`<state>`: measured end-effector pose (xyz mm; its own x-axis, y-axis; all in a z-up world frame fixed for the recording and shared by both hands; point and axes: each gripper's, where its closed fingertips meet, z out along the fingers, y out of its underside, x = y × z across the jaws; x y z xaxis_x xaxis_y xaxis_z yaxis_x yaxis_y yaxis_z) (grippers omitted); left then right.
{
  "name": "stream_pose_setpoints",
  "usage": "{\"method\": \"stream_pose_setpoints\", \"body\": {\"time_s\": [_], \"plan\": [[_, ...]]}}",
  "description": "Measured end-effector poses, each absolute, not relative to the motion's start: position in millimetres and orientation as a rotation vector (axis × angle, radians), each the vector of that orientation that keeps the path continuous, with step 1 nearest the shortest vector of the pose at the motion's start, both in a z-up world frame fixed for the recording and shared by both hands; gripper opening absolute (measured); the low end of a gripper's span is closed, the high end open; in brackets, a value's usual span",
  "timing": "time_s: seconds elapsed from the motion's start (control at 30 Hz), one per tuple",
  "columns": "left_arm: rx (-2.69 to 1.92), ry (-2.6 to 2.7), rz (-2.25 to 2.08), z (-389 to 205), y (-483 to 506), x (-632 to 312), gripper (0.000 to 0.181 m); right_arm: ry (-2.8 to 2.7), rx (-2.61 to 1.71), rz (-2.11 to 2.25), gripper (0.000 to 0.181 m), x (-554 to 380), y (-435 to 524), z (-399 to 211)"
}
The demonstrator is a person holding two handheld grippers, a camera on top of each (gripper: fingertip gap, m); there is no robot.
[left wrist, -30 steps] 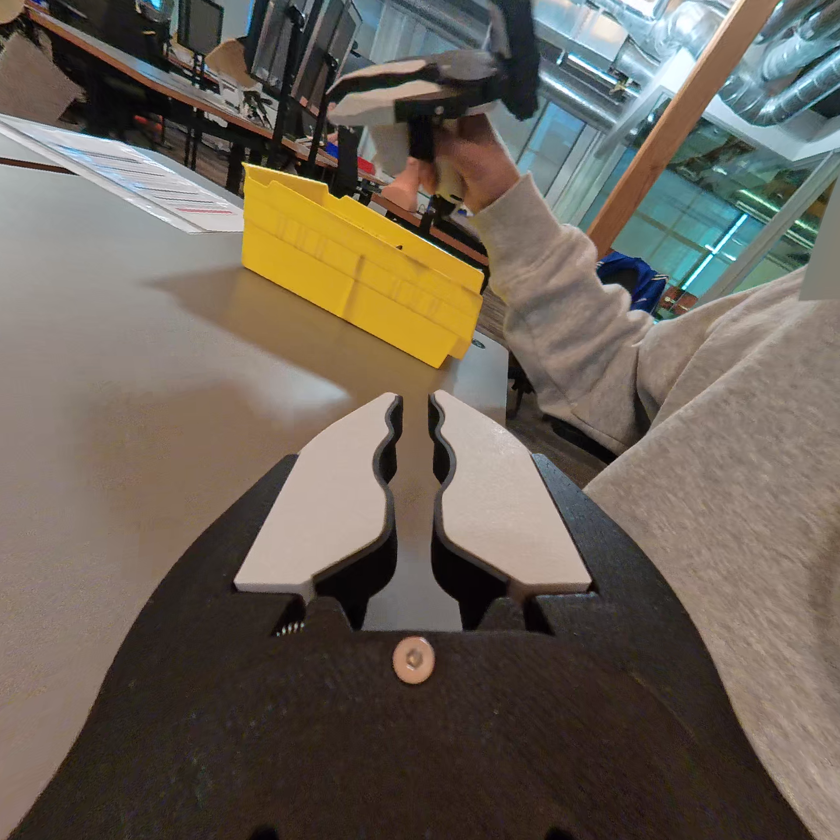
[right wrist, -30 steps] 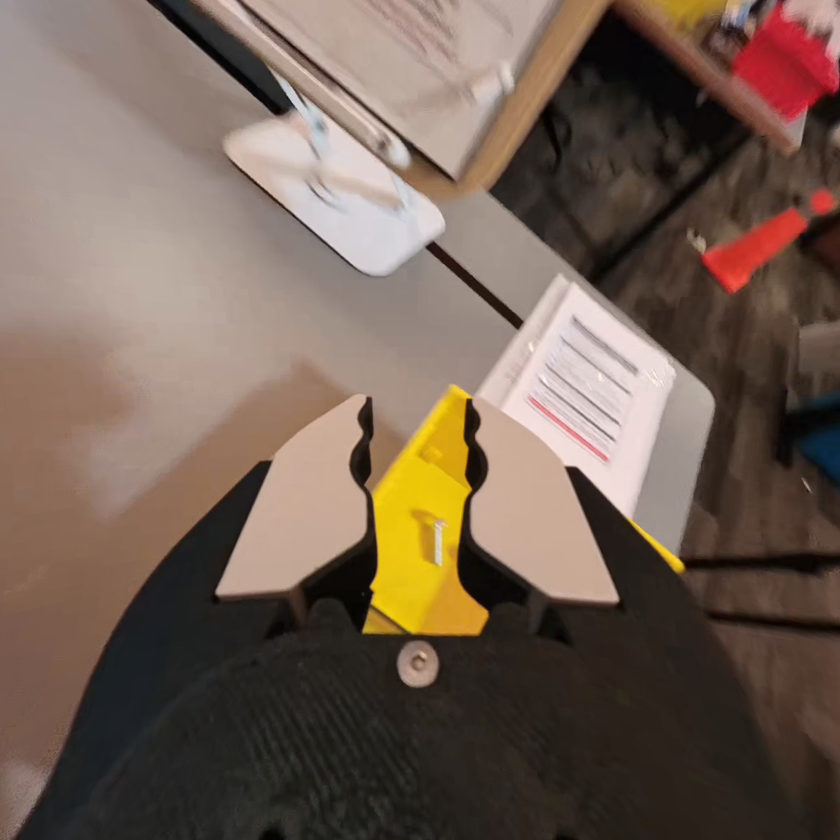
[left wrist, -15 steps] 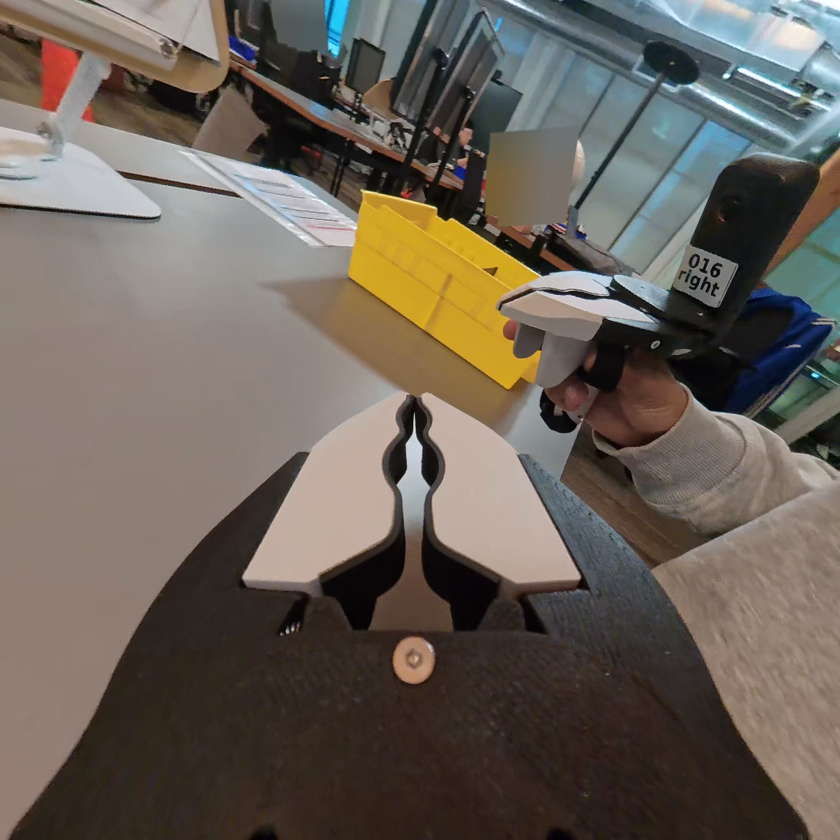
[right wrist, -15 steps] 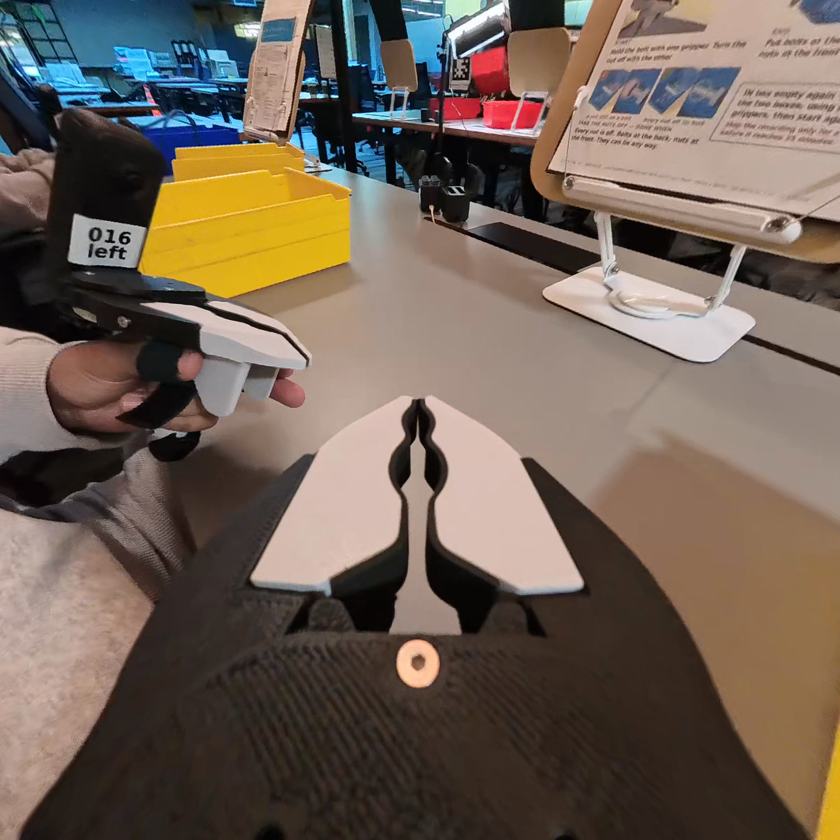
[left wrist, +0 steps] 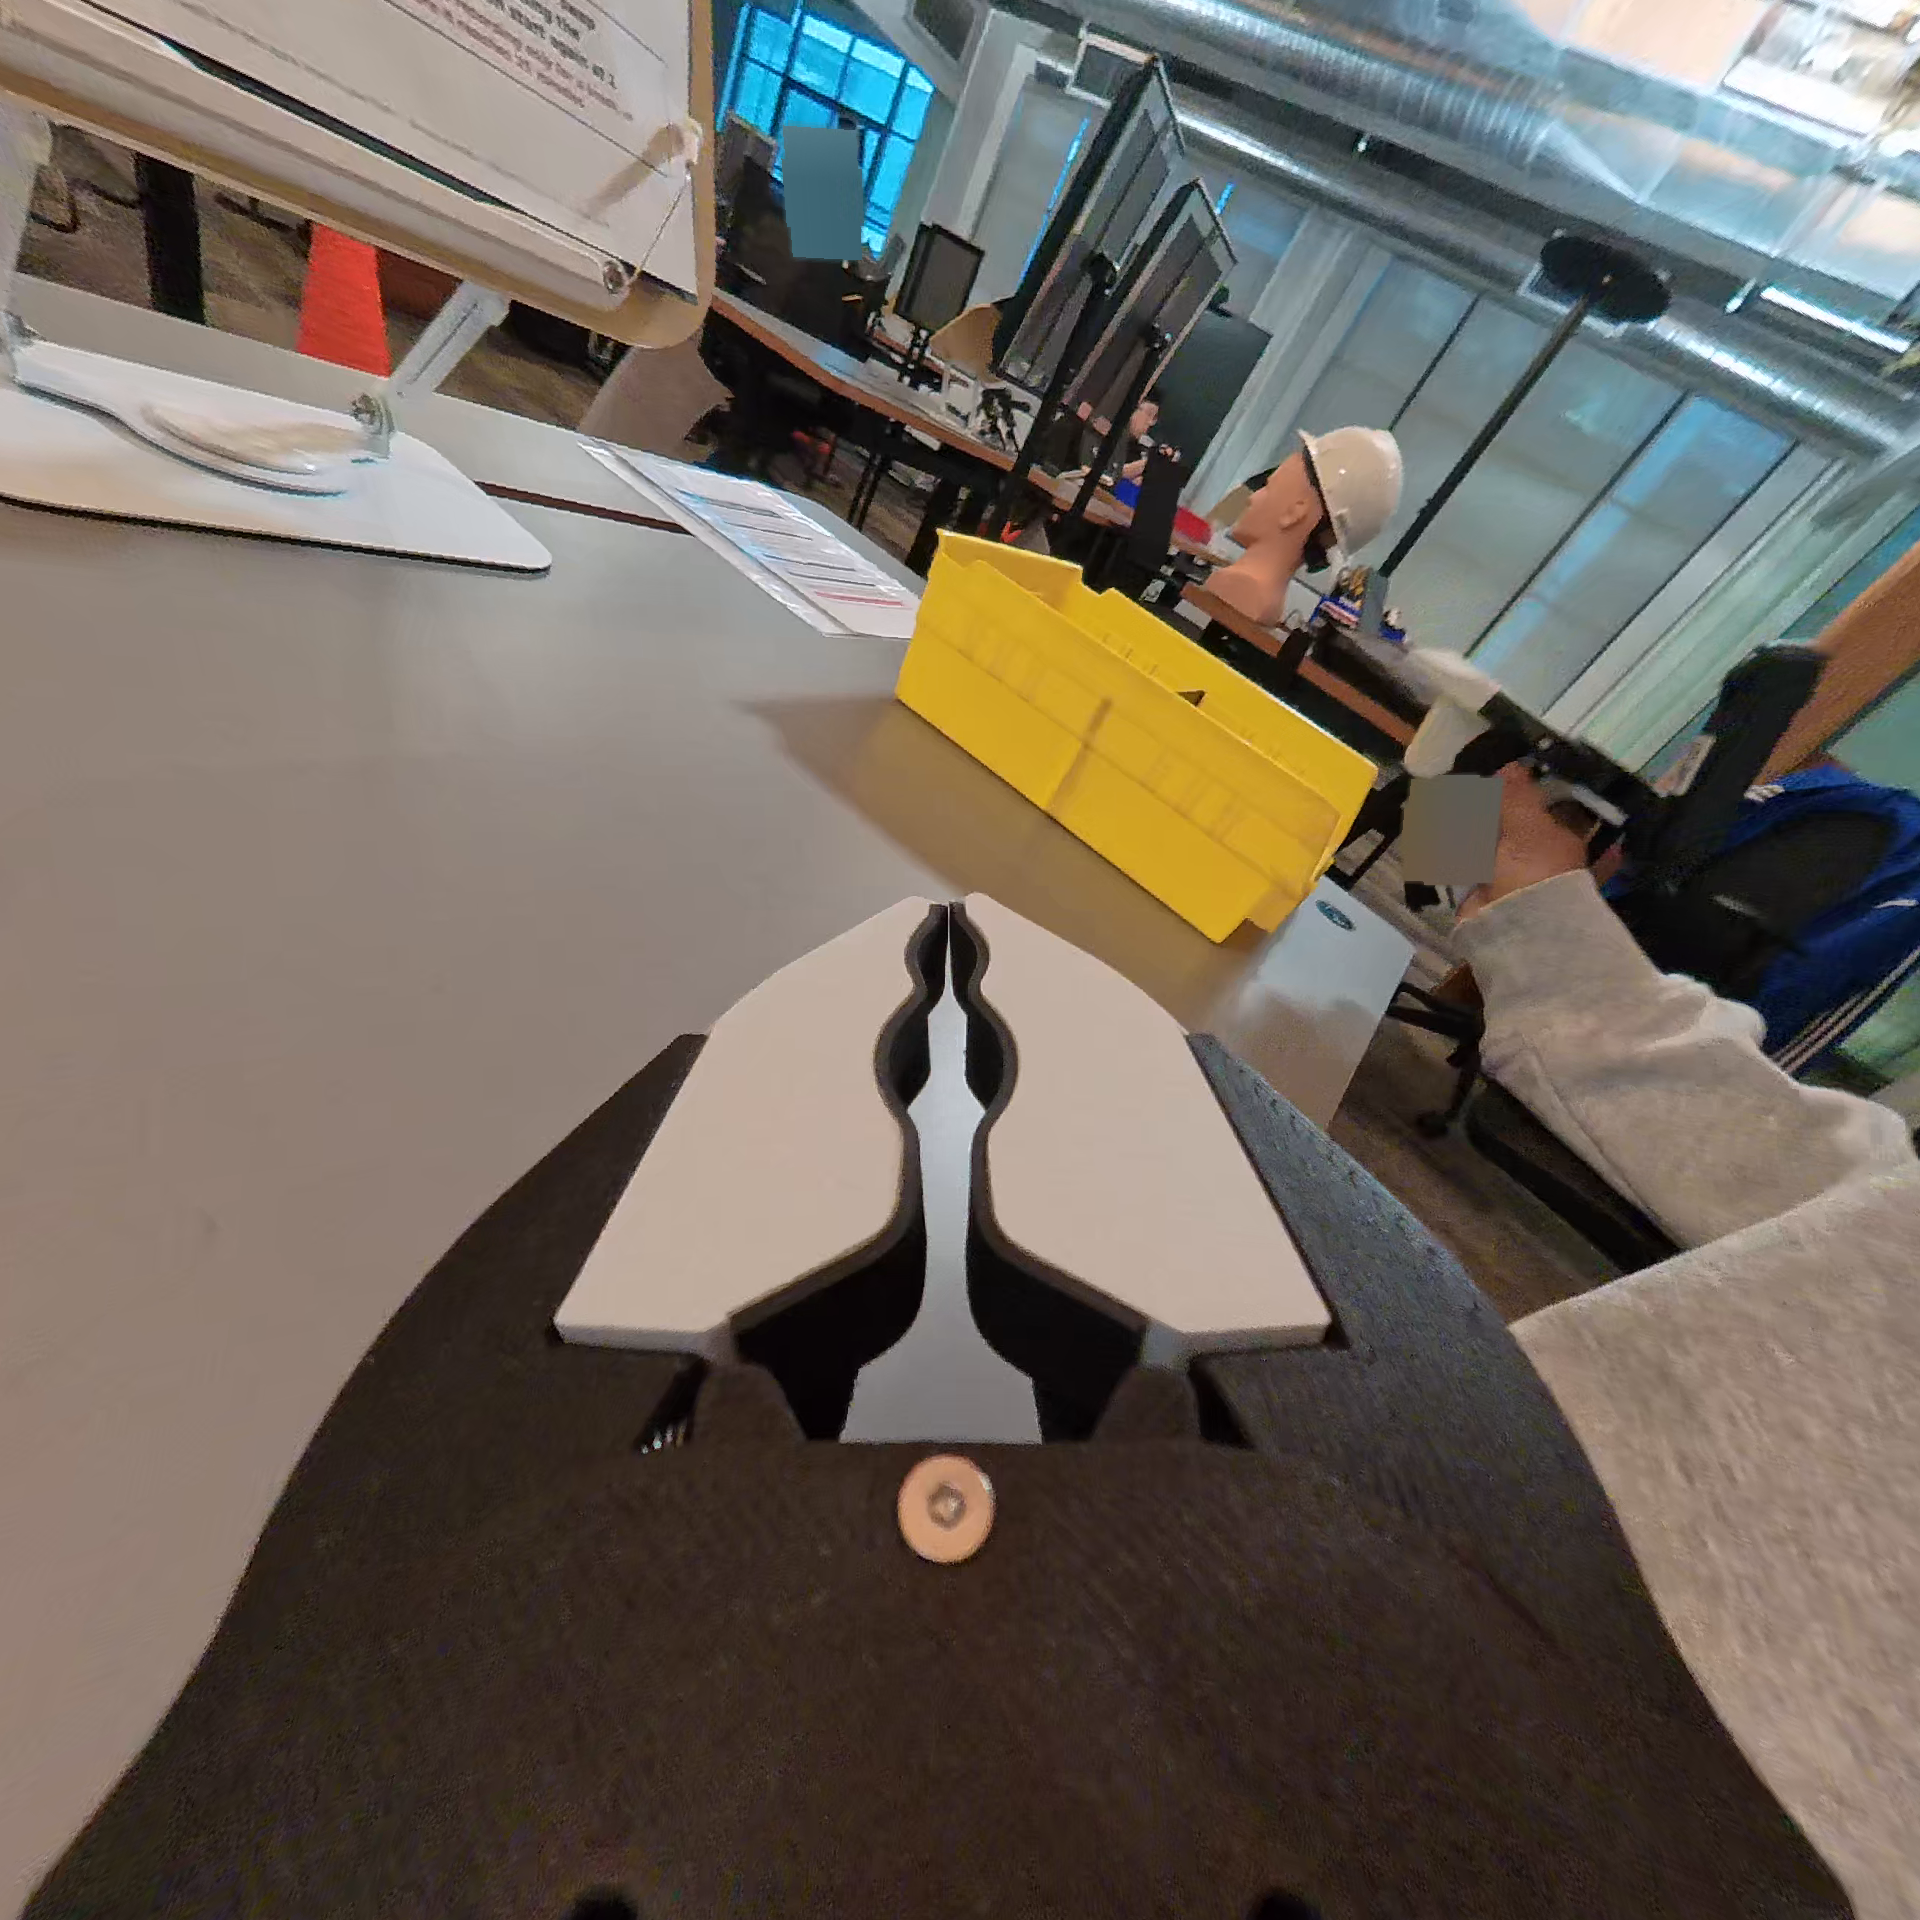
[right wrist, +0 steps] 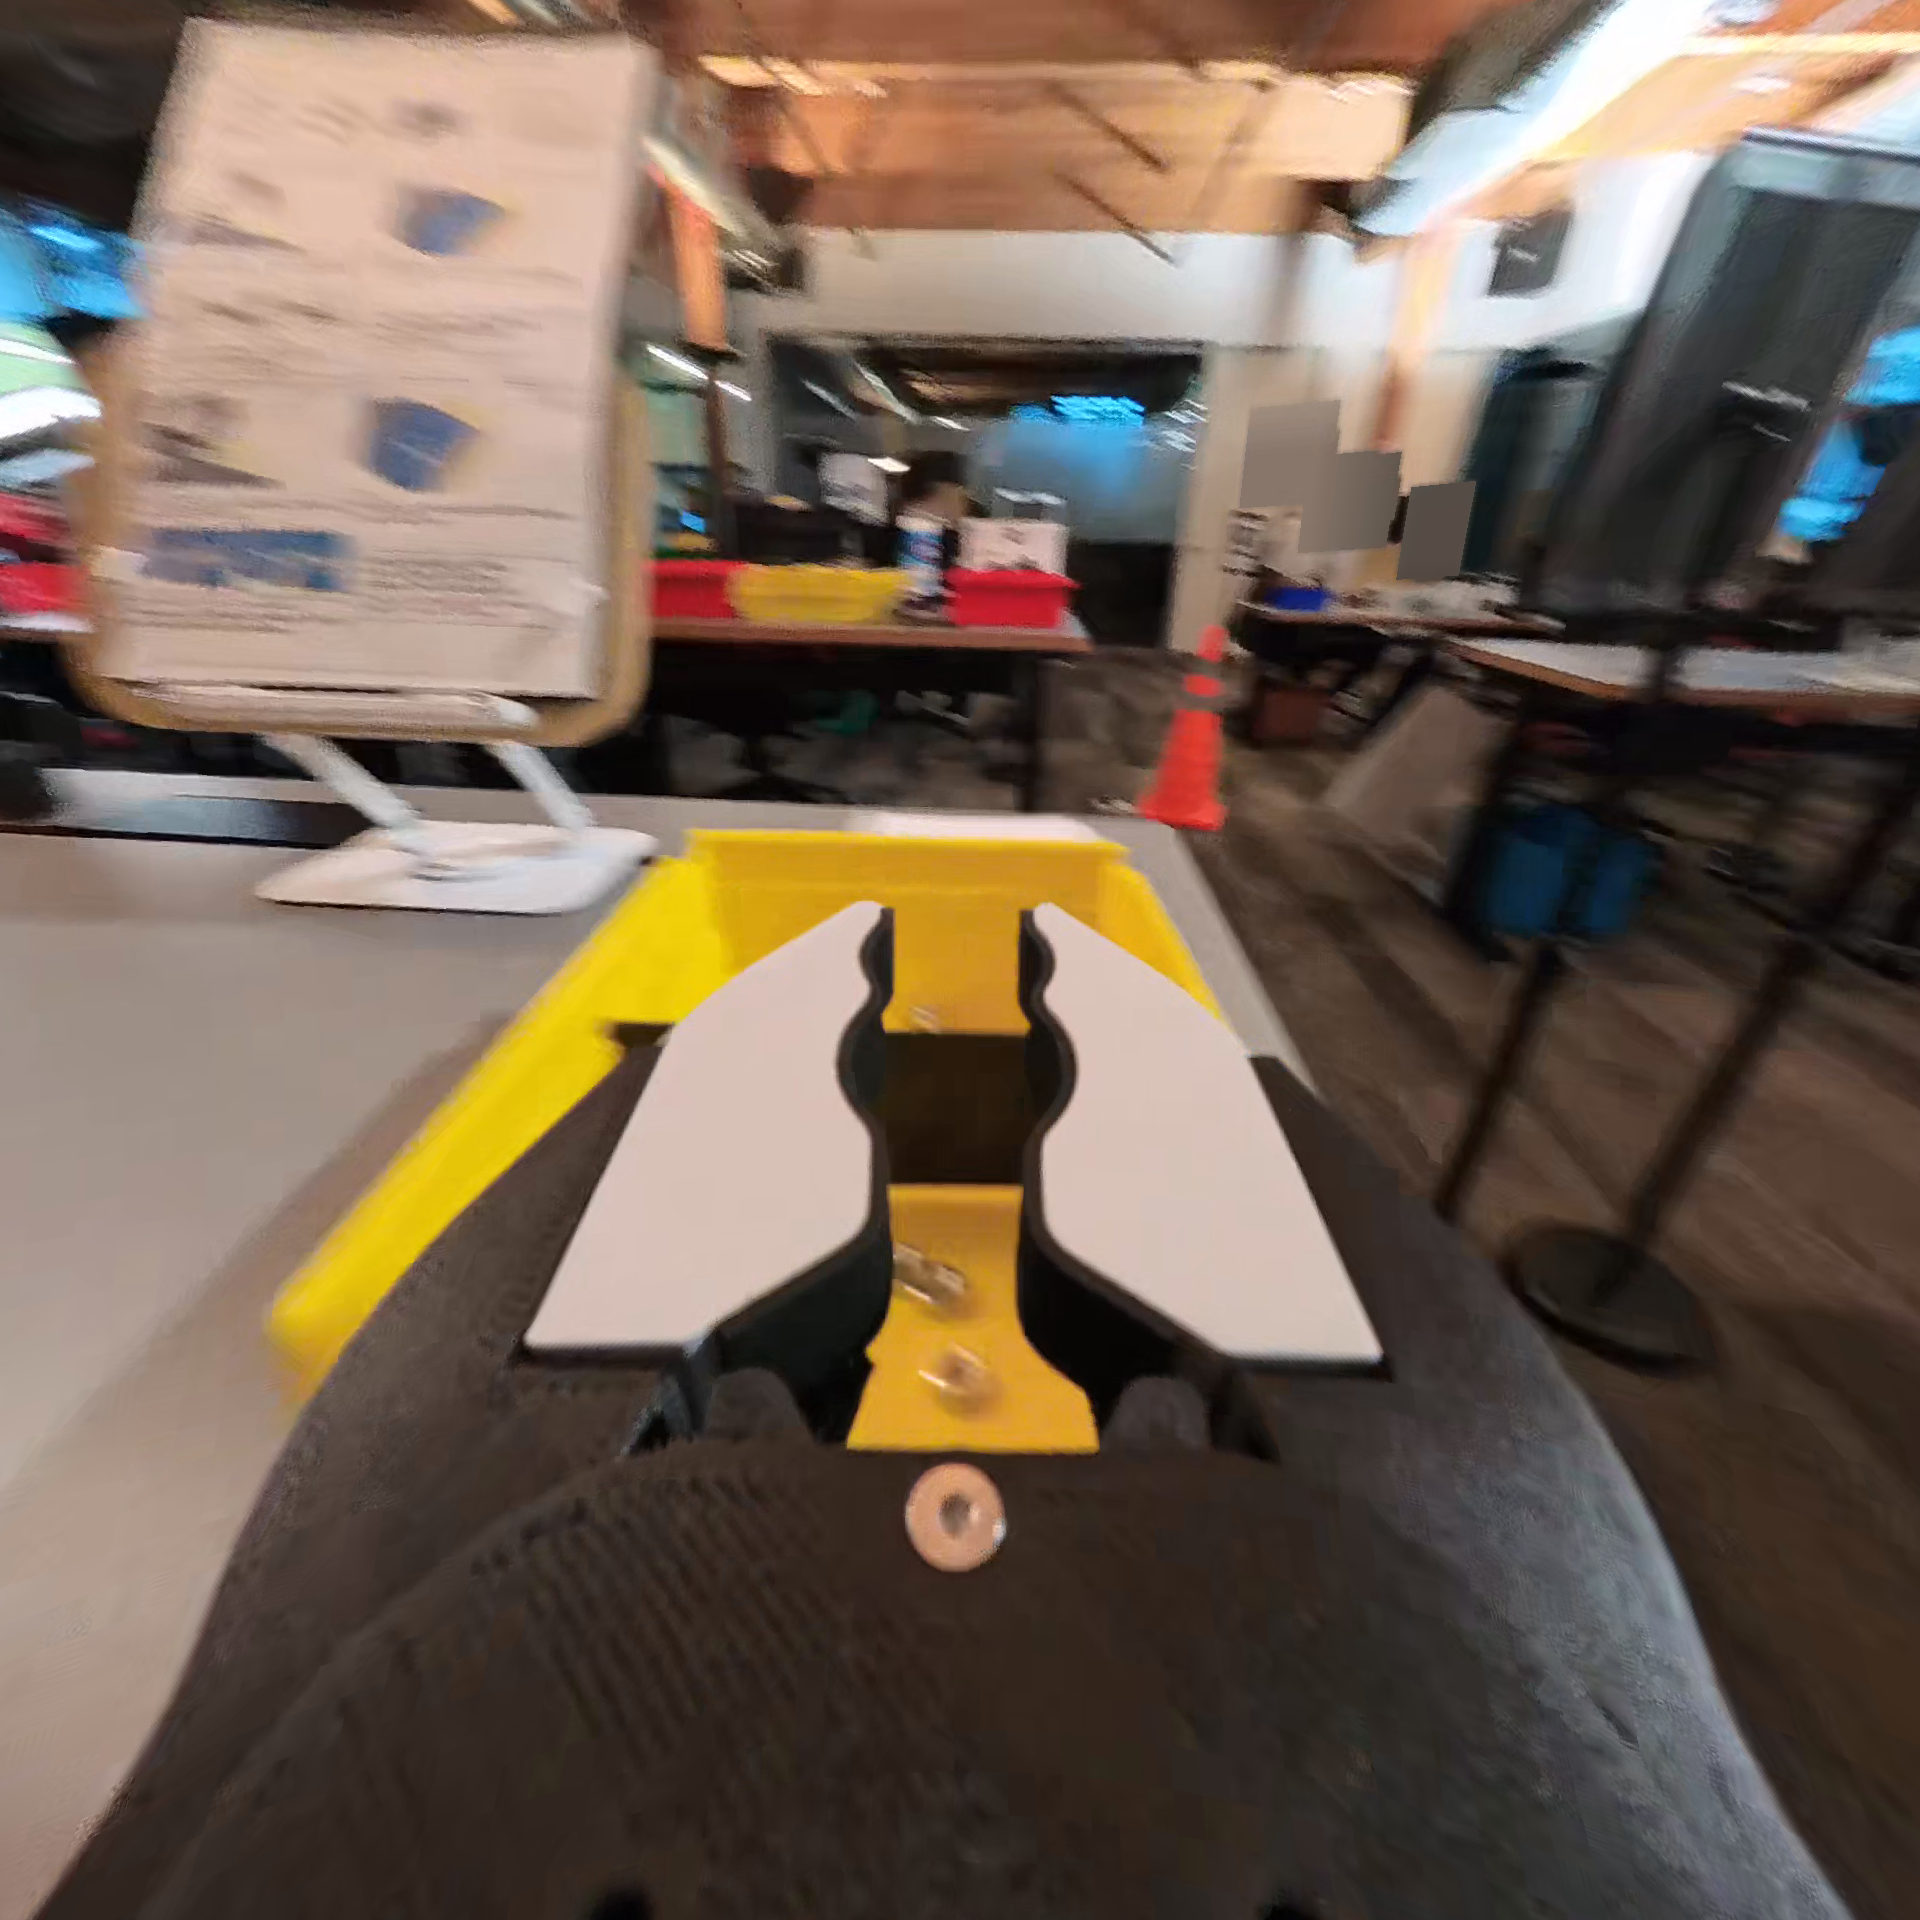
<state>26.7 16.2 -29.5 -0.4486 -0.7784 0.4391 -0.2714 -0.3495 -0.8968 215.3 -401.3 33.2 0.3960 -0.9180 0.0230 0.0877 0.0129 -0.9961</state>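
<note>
While the left gripper hovers low over the bare grey worktop with its fingers pressed together at the tips and nothing between them, a yellow bin sits right of centre in the left wrist view, near the worktop's far edge. In that view's upper left stands a white document stand bearing a printed sheet, and a laminated sheet lies flat between stand and bin. At the right edge a hand in a grey sleeve holds the right gripper beyond the bin.

In the blurred right wrist view, the right gripper hangs above the bin, its fingers apart and empty. Between them show the bin's yellow floor, a dark divider crossing it, and small metal fasteners lying loose in the nearer compartment. An orange cone stands on the floor, right of centre.
</note>
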Motion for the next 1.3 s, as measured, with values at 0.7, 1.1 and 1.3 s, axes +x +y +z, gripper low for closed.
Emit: {"method": "stream_pose_setpoints", "body": {"time_s": [0.7, 1.1, 1.3], "plan": [[-1.458, 1.532, -1.914, -40, 18, 27, 0.004, 1.211, -1.447, -0.794, 0.005, 257, -451, -56], [-1.442, 1.554, -1.87, -44, 16, 28, 0.004, 1.009, -1.689, -0.75, 0.008, 244, -375, -57], [-1.439, 1.559, -1.855, -45, 17, 28, 0.004, 0.904, -1.764, -0.688, 0.006, 232, -335, -55]]}}
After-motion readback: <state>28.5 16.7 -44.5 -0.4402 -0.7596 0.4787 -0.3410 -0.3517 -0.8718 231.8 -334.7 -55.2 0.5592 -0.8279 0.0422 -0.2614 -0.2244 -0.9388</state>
